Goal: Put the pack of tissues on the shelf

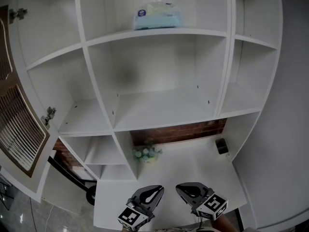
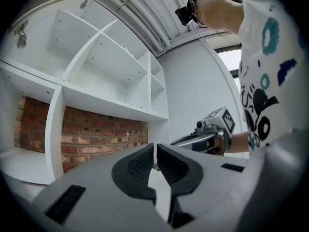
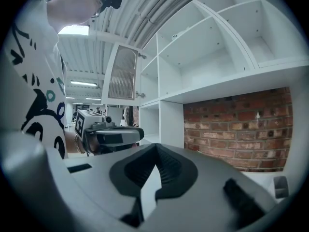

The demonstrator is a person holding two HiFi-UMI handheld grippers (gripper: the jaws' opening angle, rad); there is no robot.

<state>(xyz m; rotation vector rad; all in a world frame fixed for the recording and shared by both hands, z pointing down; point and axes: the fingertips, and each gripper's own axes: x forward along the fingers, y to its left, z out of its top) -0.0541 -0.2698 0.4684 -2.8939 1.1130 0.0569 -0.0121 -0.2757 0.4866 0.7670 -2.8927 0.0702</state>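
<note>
The pack of tissues [image 1: 158, 14], pale blue and green with a round label, lies on the upper middle shelf [image 1: 159, 34] of the white shelving. Both grippers are low at the bottom of the head view, over the white counter [image 1: 193, 166] and far below the pack. My left gripper [image 1: 158, 189] is shut with nothing between its jaws; its own view shows the pads [image 2: 145, 161] together. My right gripper [image 1: 179, 187] is shut and empty too, its tips [image 3: 155, 148] meeting. The two grippers point toward each other's side and do not touch.
A brick wall [image 1: 178, 132] backs the counter niche. A small green-topped item [image 1: 146, 153] stands at the niche's left and a dark little box [image 1: 221, 146] at its right. An open louvred cabinet door [image 1: 19, 124] hangs at the left. The person's patterned shirt [image 2: 270, 91] fills the side.
</note>
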